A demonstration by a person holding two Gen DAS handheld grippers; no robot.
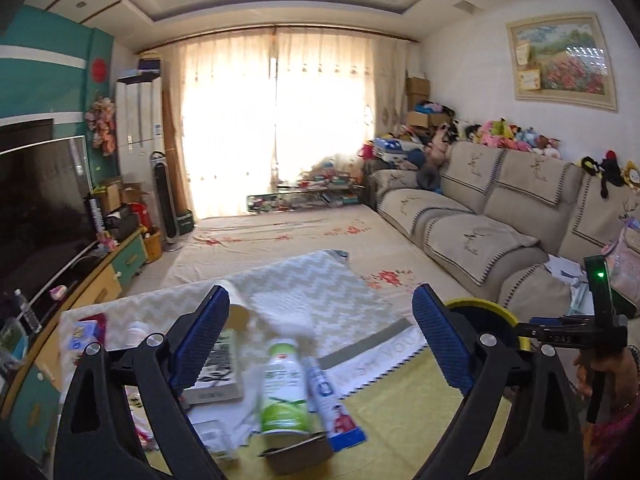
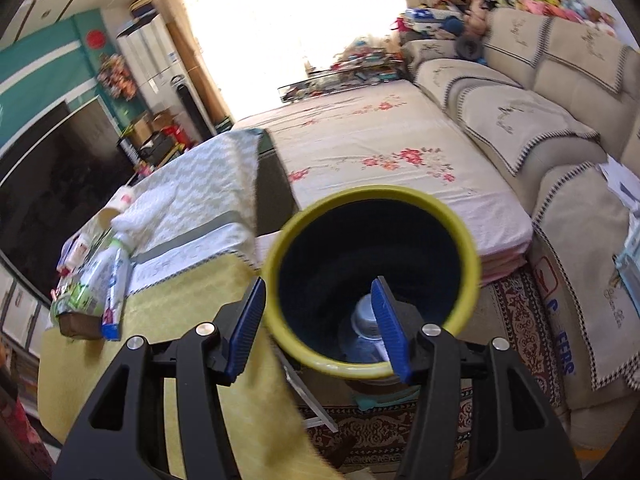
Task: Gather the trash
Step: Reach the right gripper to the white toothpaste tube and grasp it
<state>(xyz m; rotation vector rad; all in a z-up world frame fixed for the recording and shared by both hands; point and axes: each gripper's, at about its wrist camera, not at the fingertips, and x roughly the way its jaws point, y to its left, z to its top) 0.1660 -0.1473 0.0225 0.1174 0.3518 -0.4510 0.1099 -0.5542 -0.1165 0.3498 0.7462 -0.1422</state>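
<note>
A green-and-white bottle (image 1: 285, 390) lies on the table with a blue-and-white tube (image 1: 332, 396) beside it and a brown cardboard piece (image 1: 298, 454) in front. My left gripper (image 1: 320, 344) is open, its jaws wide apart above and around these items, holding nothing. My right gripper (image 2: 324, 328) is shut on the near rim of a yellow-rimmed dark bin (image 2: 372, 276), one finger (image 2: 386, 332) inside and one outside. A clear plastic bottle (image 2: 366, 330) lies at the bin's bottom. The bottle and tube also show in the right wrist view (image 2: 94, 284). The bin's rim shows in the left wrist view (image 1: 480, 308).
A yellow cloth (image 2: 168, 312) and a chevron towel (image 1: 304, 288) cover the table. A booklet (image 1: 218, 372) and small packets (image 1: 86, 332) lie at the left. A TV (image 1: 36, 216) stands left, a beige sofa (image 1: 492, 216) right, a floral-sheeted bed (image 2: 384, 148) beyond.
</note>
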